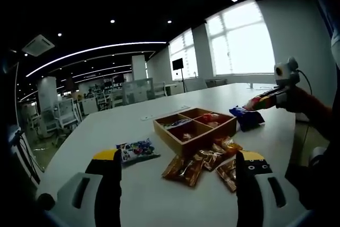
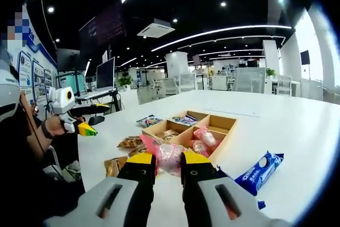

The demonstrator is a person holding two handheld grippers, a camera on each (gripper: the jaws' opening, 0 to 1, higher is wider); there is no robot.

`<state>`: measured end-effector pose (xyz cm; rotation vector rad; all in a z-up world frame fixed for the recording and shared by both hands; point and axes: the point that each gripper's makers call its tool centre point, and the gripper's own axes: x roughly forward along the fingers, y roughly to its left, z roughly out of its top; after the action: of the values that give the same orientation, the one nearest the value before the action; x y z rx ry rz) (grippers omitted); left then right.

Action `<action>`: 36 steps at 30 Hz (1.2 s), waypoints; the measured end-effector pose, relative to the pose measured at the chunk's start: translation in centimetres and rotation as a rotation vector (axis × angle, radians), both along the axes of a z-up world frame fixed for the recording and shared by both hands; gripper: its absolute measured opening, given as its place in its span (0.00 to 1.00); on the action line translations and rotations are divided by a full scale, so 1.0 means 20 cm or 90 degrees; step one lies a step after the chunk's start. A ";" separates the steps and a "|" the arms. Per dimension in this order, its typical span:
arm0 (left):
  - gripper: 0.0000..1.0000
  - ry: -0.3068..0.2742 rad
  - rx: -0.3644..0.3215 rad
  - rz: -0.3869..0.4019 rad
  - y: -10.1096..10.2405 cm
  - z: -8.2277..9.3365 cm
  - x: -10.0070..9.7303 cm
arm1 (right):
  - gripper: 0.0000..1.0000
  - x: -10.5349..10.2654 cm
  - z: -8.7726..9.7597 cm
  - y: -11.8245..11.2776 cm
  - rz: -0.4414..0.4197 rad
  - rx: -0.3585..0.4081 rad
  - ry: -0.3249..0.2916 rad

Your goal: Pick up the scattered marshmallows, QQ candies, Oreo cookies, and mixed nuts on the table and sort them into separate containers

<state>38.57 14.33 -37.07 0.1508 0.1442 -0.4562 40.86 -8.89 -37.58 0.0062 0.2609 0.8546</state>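
Sorting is partly done, judging by the layout. In the right gripper view the right gripper (image 2: 167, 164) has its fingers pinching a pink packet (image 2: 166, 155), held above the surface (image 2: 297, 126) just short of the wooden tray (image 2: 222, 136). One compartment already holds pink packets (image 2: 204, 136), and others hold a few small packets whose type cannot be read. Still loose on the surface: a blue cookie packet (image 2: 260, 171) to the right of the fingers, and brown packets (image 2: 125, 147) to the left of the tray. In the left gripper view the left gripper (image 1: 180, 166) hangs above the near edge of the surface with its fingers spread wide and nothing between them. Just beyond them lie a cluster of brown nut packets (image 1: 199, 164) touching the tray's near wall and a colourful candy packet (image 1: 137, 150) apart to the left — none yet sorted. Further off, another blue packet (image 1: 247, 116) lies beside the tray. Both grippers are raised and point roughly toward the tray — the right one is positioned for a drop, the left for a fresh pick.
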 end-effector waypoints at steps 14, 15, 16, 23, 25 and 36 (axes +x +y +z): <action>0.92 -0.001 0.000 0.002 0.00 0.00 0.00 | 0.15 0.03 0.00 -0.02 -0.007 0.005 0.003; 0.92 -0.001 0.001 0.002 0.00 0.00 0.00 | 0.15 0.04 0.00 -0.02 -0.008 0.005 0.004; 0.92 -0.001 0.001 0.001 0.00 0.00 0.00 | 0.15 0.04 -0.01 -0.02 -0.009 0.005 0.005; 0.93 0.001 0.001 0.005 0.00 -0.01 0.01 | 0.15 0.07 -0.01 -0.02 -0.011 0.011 0.009; 0.93 0.001 0.002 0.004 0.00 0.00 0.01 | 0.15 0.07 -0.01 -0.01 -0.010 0.011 0.009; 0.94 0.001 0.002 0.006 0.01 -0.01 0.01 | 0.15 0.13 -0.02 0.00 -0.008 0.016 0.018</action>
<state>38.85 14.47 -37.23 0.1534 0.1476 -0.4471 43.42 -8.84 -38.06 0.0439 0.2768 0.8450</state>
